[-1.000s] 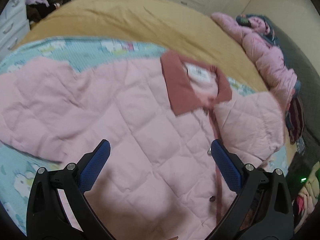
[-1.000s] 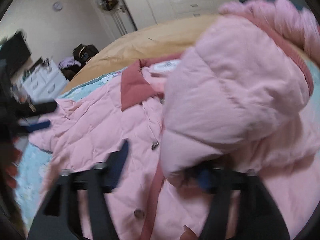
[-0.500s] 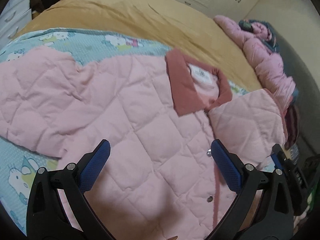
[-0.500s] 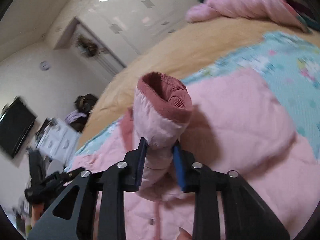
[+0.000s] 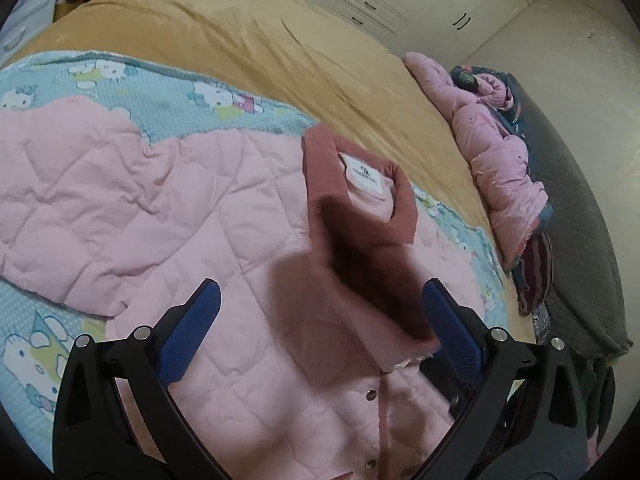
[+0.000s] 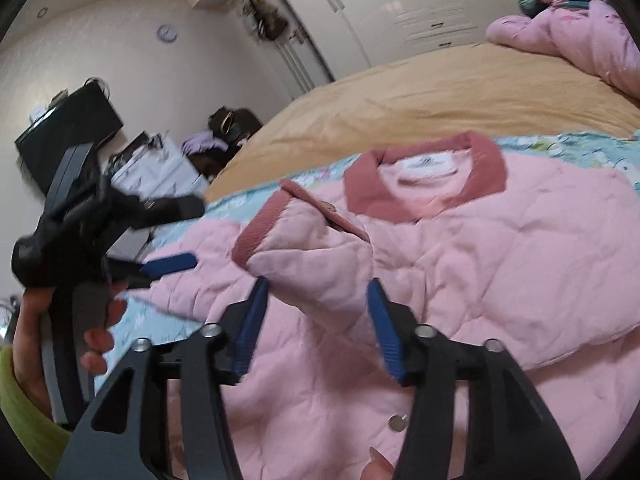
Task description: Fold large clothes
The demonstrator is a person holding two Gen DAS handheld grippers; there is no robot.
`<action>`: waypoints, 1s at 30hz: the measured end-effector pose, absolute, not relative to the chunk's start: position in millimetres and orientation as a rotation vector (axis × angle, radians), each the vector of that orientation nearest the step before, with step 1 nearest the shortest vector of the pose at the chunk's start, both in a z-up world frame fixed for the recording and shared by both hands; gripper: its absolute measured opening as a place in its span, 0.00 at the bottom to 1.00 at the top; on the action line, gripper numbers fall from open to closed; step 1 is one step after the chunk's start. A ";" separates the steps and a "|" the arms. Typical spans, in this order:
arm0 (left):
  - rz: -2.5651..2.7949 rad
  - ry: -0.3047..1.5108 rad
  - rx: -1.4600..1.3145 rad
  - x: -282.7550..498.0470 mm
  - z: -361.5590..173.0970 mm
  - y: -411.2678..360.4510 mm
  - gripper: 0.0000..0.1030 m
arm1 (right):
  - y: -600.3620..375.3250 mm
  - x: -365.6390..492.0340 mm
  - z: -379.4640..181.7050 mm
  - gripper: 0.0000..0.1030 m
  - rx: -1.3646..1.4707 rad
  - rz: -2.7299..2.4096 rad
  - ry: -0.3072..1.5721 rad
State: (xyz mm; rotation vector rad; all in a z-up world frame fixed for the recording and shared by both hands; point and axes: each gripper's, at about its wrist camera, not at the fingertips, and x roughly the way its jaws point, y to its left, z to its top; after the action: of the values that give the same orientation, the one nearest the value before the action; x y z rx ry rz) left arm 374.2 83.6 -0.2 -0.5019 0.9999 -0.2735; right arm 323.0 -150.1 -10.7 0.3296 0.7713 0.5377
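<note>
A pink quilted jacket (image 5: 192,208) (image 6: 500,248) with a dusty-red collar (image 5: 320,176) (image 6: 488,160) lies front up on the bed. Its sleeve (image 6: 316,256), ending in a dusty-red cuff (image 6: 260,228), is folded across the chest; in the left wrist view the sleeve (image 5: 368,280) is a dark blur. My right gripper (image 6: 317,282) is just behind the sleeve with its jaws opening, the sleeve between the tips and the pads off the cloth. My left gripper (image 5: 320,286) (image 6: 192,234) hovers open over the jacket front, holding nothing; a hand (image 6: 96,336) grips it.
A teal cartoon-cat blanket (image 5: 160,88) lies under the jacket on a tan bedspread (image 5: 240,40). More pink padded clothes (image 5: 500,152) are heaped at the bed's far right beside a grey cover (image 5: 580,240). White wardrobes (image 6: 400,0), drawers (image 6: 160,168) and a television (image 6: 68,124) line the walls.
Half a second ago my right gripper was shut on the sleeve near its cuff, held up. Now the sleeve lies across the jacket front and the jaws stand apart. My left gripper stayed open and rose slightly.
</note>
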 end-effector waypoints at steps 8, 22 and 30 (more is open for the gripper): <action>-0.309 1.093 -0.565 379.0 -45.8 79.5 0.91 | -190.5 298.3 -16.0 0.66 0.351 0.489 0.805; -0.320 1.090 -0.581 397.4 -83.2 53.6 0.48 | -250.4 273.1 -12.3 0.68 0.340 0.375 0.767; -0.416 0.983 -0.491 388.2 -45.8 43.8 0.07 | -278.0 273.0 -9.3 0.68 0.384 0.317 0.748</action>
State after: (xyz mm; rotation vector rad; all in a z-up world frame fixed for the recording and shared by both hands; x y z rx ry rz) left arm 388.2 43.8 -45.8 -0.4911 0.9832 -0.4155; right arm 273.0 -278.0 -9.3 0.3839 0.7478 0.3173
